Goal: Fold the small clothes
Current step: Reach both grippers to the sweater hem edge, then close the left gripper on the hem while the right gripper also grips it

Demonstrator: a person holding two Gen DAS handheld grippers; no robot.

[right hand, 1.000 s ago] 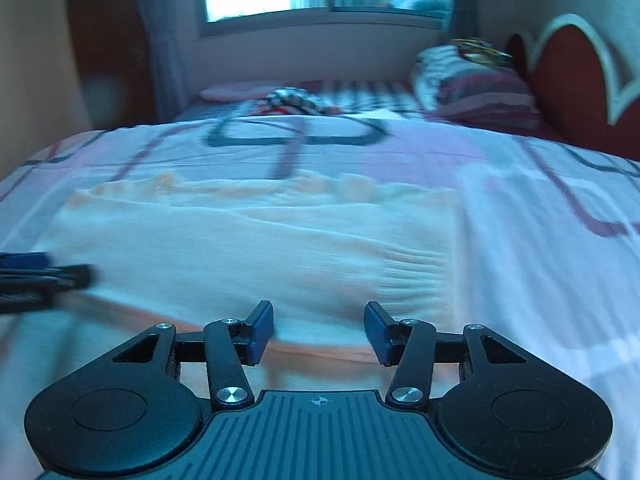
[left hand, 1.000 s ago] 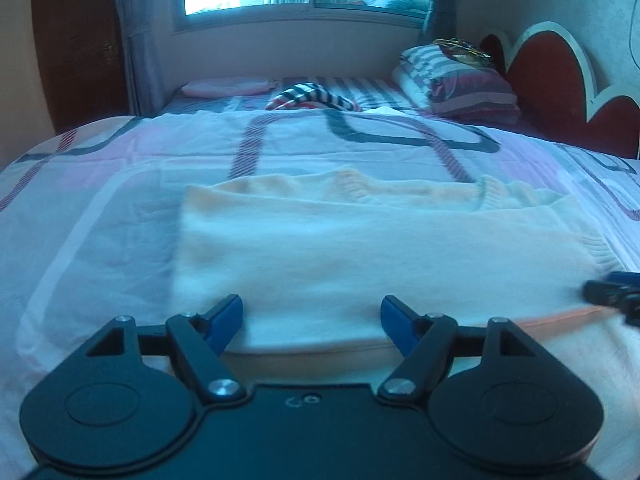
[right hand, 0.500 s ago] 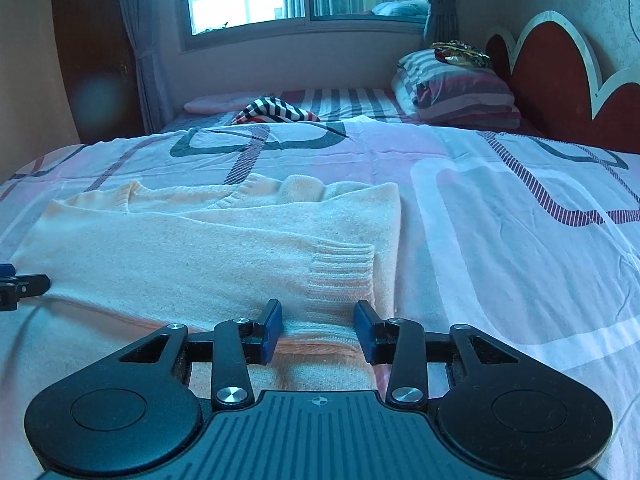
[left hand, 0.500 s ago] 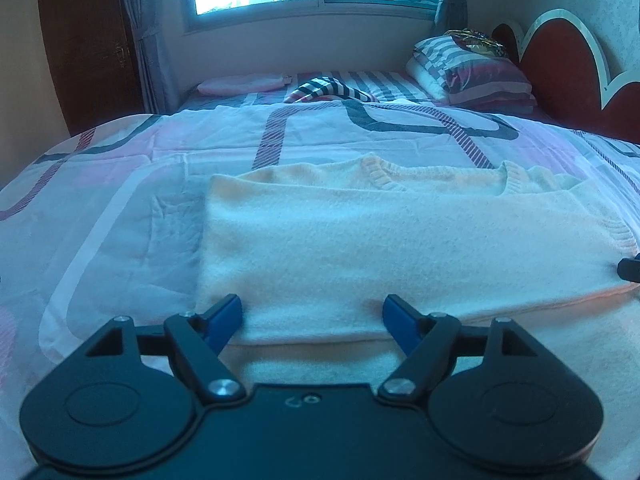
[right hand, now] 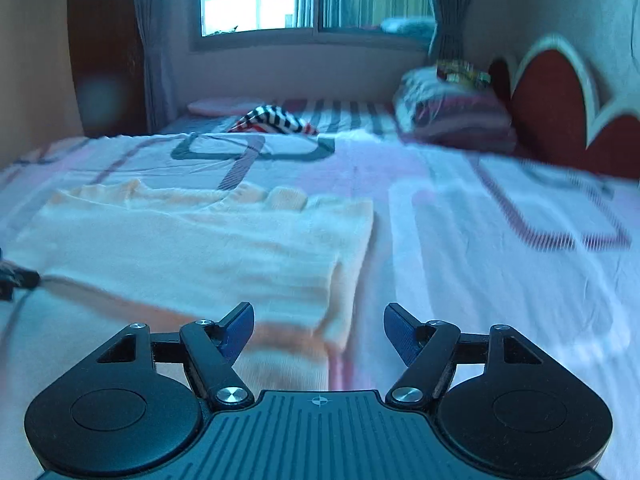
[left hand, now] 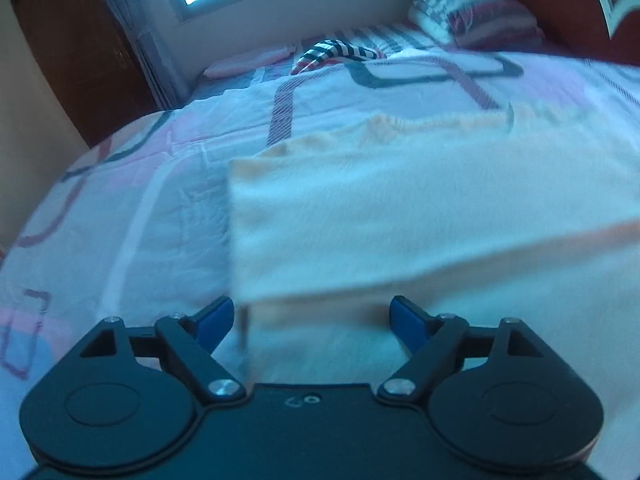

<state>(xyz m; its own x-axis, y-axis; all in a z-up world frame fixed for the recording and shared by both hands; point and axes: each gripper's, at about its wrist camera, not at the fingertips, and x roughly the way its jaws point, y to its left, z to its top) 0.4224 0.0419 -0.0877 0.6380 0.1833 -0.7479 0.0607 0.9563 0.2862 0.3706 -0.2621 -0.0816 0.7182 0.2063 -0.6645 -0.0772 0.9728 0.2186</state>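
Note:
A cream knit sweater (left hand: 400,208) lies on the bed, its near part folded back over itself; it also shows in the right wrist view (right hand: 192,256). My left gripper (left hand: 312,318) is open and empty, low over the fold's left near corner. My right gripper (right hand: 318,326) is open and empty, over the sweater's right near edge by the ribbed cuff. The left gripper's tip (right hand: 16,280) shows at the left edge of the right wrist view.
The bedspread (right hand: 500,280) is white with pink and dark stripes. A striped garment (right hand: 276,120) lies farther back. Stacked pillows (right hand: 452,116) and a red headboard (right hand: 560,108) are at the right; a window and curtains stand behind.
My right gripper's jaws have opened wider, off the sweater's folded edge. The left gripper has shifted left and tilted. The fold now lies flat on the sweater.

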